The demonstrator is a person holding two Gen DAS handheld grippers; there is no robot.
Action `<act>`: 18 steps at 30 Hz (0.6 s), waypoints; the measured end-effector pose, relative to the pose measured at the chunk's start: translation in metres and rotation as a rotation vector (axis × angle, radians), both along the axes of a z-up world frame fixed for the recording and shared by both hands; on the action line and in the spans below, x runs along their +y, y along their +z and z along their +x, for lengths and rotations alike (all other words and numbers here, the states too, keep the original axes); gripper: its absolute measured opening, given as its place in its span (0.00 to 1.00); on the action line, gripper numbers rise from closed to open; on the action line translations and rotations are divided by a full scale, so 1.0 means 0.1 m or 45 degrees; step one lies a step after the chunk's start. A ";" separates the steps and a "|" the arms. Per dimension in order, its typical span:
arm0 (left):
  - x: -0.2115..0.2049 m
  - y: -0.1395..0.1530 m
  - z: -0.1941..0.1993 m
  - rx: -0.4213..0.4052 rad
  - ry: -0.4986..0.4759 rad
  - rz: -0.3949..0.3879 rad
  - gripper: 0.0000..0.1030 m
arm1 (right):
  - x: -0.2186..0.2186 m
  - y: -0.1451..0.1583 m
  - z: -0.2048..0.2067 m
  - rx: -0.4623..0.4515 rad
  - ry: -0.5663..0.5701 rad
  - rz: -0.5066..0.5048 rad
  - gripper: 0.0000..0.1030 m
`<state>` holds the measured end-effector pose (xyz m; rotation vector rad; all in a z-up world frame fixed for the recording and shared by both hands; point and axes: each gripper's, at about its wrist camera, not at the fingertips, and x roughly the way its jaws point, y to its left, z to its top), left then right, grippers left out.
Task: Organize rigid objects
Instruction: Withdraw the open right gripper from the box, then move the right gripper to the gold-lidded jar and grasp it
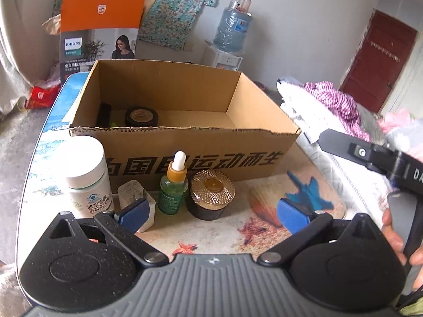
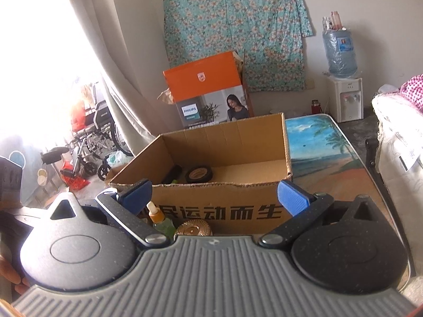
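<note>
The box (image 1: 185, 142) on the table (image 1: 264, 211) already holds a tape roll (image 1: 141, 116) and a dark cylinder (image 1: 103, 113) at its left end; the rest of its floor is bare. Four things stand outside, just before its front wall: a white bottle (image 1: 86, 177), a white plug (image 1: 132, 190), a dropper bottle (image 1: 173, 187) and a gold-lidded jar (image 1: 211, 195). So the sorting looks under halfway done. The left tongs (image 1: 211, 214) hang apart and empty near the jar; the right tongs (image 2: 215, 196) are likewise apart, holding nothing.
</note>
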<state>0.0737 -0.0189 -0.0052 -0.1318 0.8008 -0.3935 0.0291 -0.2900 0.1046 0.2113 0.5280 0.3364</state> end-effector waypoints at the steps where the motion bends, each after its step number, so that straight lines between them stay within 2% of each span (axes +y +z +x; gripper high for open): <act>1: -0.03 -0.02 0.00 0.000 -0.005 0.026 1.00 | 0.00 -0.02 0.01 0.012 -0.008 -0.008 0.99; 5: -0.14 -0.12 -0.04 -0.015 -0.031 0.095 1.00 | -0.08 -0.11 0.03 0.058 -0.057 -0.035 0.99; 9: -0.23 -0.21 -0.09 -0.043 -0.057 0.132 1.00 | -0.19 -0.26 0.12 0.171 -0.081 -0.011 0.99; 13: -0.33 -0.27 -0.15 -0.107 -0.103 0.169 1.00 | -0.18 -0.38 0.19 0.265 -0.041 0.059 0.99; 18: -0.49 -0.37 -0.18 -0.171 -0.162 0.249 0.98 | -0.11 -0.44 0.31 0.287 0.054 0.149 0.99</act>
